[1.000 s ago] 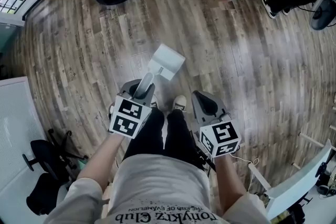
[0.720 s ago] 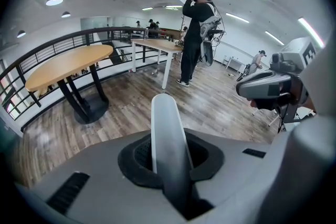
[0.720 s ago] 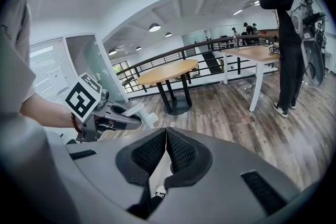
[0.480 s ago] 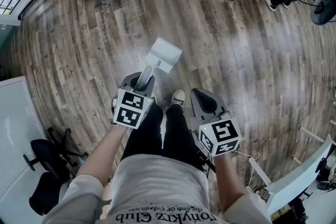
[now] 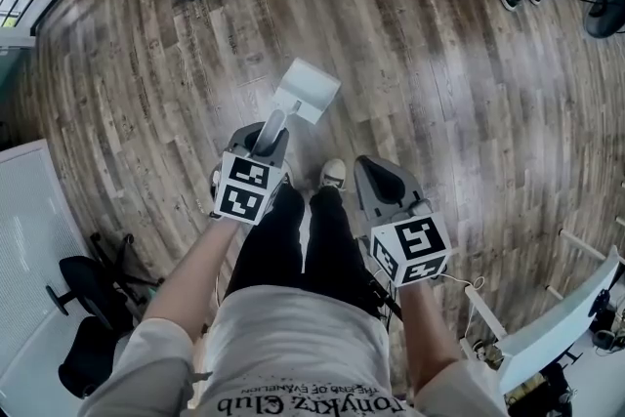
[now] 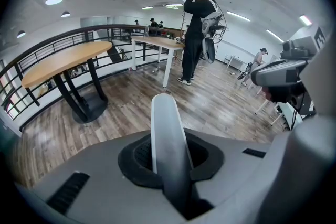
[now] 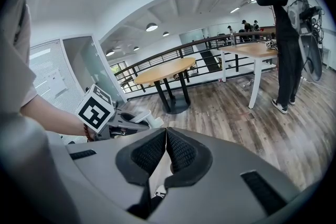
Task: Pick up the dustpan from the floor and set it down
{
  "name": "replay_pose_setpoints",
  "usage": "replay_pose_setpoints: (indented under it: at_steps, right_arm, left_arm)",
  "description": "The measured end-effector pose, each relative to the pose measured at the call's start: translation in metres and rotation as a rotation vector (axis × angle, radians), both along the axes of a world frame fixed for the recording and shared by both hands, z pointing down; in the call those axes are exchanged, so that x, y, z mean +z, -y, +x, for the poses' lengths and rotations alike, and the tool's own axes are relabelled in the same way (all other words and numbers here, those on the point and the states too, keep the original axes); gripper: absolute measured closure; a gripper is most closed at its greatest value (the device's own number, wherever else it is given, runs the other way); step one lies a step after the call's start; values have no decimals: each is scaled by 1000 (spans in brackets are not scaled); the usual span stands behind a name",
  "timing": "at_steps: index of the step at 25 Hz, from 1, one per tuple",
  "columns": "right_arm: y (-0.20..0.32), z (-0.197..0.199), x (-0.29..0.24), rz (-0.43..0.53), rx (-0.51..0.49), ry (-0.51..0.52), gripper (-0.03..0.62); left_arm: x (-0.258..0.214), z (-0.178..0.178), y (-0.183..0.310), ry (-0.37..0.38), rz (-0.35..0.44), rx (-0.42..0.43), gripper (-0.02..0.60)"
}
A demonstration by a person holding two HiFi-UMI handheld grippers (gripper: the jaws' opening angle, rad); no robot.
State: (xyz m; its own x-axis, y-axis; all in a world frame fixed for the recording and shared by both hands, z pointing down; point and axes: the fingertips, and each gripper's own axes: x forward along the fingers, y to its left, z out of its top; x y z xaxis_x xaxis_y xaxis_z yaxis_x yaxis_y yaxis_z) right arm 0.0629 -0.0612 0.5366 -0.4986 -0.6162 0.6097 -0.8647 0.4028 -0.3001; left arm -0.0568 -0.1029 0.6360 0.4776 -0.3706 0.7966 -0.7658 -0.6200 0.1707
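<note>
Our left gripper is clamped on the handle of the dustpan, whose pan juts ahead over the floor, just past our shoe; our right gripper is closed on nothing; the grip sits far from the pan, so we judge it could swivel in the pads and land on an edge.

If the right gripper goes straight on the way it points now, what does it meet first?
Most likely the wooden floor: the right gripper points forward and down, and nothing else shows in that line.
</note>
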Motion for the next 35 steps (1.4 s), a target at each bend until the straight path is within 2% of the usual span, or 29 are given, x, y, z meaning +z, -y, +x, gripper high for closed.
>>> replay_pose_setpoints:
  at_steps: [5, 14, 22, 35]
  right_arm:
    - [-1, 0, 3, -3, 3, 4, 569]
    - [1, 6, 0, 3, 22, 7, 568]
    - [0, 8, 1, 3, 34, 10, 569]
    - [-2, 8, -3, 9, 34, 13, 568]
  left_arm:
    - [5, 4, 2, -5, -3, 1, 506]
    - [6, 7, 6, 32, -27, 3, 503]
    - [10, 3, 8, 107, -63, 6, 499]
    - [8, 7, 5, 81, -101, 30, 348]
